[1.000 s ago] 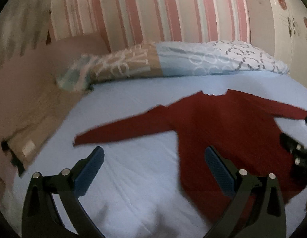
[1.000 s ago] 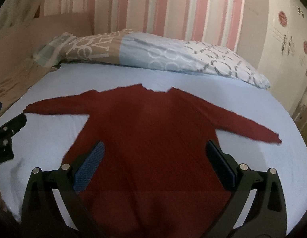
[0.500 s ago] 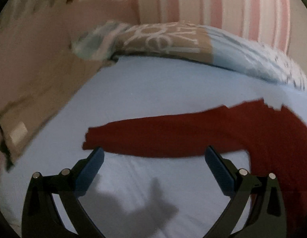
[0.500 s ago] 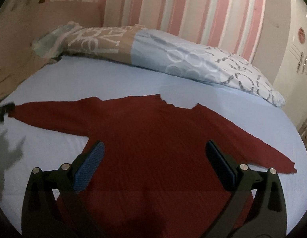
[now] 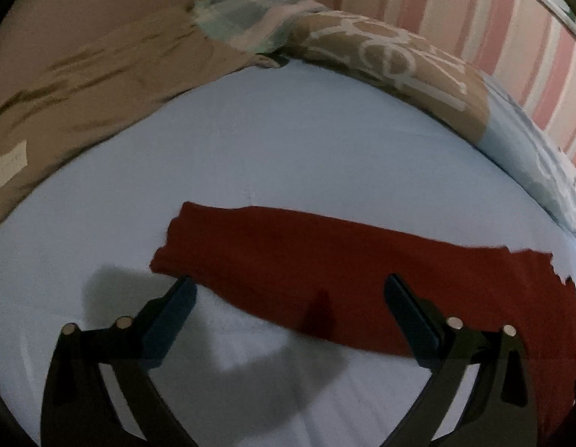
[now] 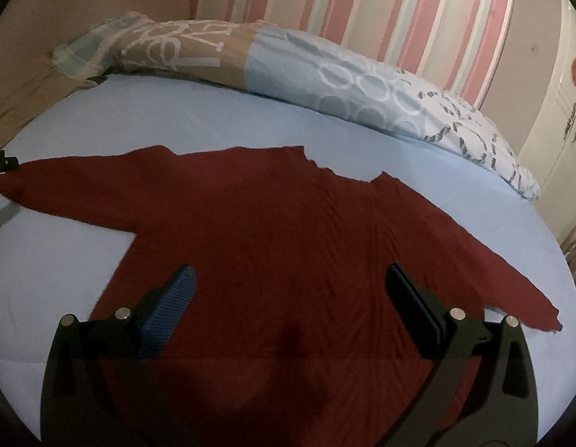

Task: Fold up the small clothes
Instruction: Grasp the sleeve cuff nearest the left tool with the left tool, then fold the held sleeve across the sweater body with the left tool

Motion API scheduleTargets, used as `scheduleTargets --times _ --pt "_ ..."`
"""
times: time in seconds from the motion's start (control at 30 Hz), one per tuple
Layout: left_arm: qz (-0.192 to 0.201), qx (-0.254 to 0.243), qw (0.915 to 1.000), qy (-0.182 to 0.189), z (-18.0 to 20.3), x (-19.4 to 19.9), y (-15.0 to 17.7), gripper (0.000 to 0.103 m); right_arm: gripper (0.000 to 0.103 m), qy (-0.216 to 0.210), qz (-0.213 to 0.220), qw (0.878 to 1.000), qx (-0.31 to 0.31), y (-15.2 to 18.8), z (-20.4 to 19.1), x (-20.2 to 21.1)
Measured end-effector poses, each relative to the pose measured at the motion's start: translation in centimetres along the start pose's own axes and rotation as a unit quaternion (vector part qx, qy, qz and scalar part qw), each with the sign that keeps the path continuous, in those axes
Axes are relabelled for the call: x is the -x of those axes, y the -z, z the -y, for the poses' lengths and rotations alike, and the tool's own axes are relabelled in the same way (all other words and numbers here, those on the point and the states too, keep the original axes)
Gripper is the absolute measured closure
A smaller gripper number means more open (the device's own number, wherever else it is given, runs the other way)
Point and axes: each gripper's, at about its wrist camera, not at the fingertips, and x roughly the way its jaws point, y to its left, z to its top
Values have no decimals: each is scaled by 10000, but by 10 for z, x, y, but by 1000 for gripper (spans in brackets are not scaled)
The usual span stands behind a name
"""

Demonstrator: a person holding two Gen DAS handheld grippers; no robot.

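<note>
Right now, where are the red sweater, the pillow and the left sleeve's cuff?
red sweater (image 6: 288, 231): right wrist view, middle of the chest.
pillow (image 6: 325, 70): right wrist view, pale blue middle section.
left sleeve's cuff (image 5: 176, 246): left wrist view, end of the sleeve.

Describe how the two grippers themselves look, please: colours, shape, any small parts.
Both the left gripper and the right gripper have black Y-shaped frames, blue ribbed pads on the fingers, and round silver pins at the joints. No cables show.

The left wrist view looks low and close along the sweater's sleeve (image 5: 288, 253) toward the pillow (image 5: 381, 56). The right wrist view faces the sweater (image 6: 288, 242) body from above. Both share that sleeve and pillow.
</note>
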Motion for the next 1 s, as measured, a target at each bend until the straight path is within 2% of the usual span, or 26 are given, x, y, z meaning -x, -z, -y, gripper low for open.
scheduleTargets --times 0.07,0.2,0.33,0.4,0.43,0.47,0.5,0.67,0.77,0.9,1.0 --pt "-100 16 9999 2 -3 -11 -4 29 3 31 -26 10000 -14 1 2 -4" --pt "-278 310 9991 86 -16 -34 -10 29 3 82 -48 10000 -29 4 5 -7" --pt "-253 397 9989 69 -18 -43 -14 31 3 178 -66 9998 -12 6 9 -8" --pt "-241 368 9990 -22 -19 -45 -15 68 3 187 -98 9998 -18 6 11 -10" --pt "-270 401 9988 93 -21 -46 -16 72 3 185 -93 9998 -32 6 12 -9" --pt "-281 456 9983 241 -23 -48 -17 82 3 188 -81 9998 -36 5 12 -9" --pt "-286 482 9978 366 -25 -48 -17 86 3 191 -67 9998 -36 6 12 -8" --pt "-44 464 9963 720 -28 -34 -16 90 3 217 -54 9997 -91 5 19 -4" --pt "124 393 9932 1090 -20 -21 -20 91 3 239 -52 9996 -146 7 26 -1" --pt "344 -212 9911 1270 21 3 -23 91 3 302 -60 9993 -234 8 38 0" --pt "363 -570 9881 1381 57 15 -18 91 3 263 -27 9988 -405 8 50 3"
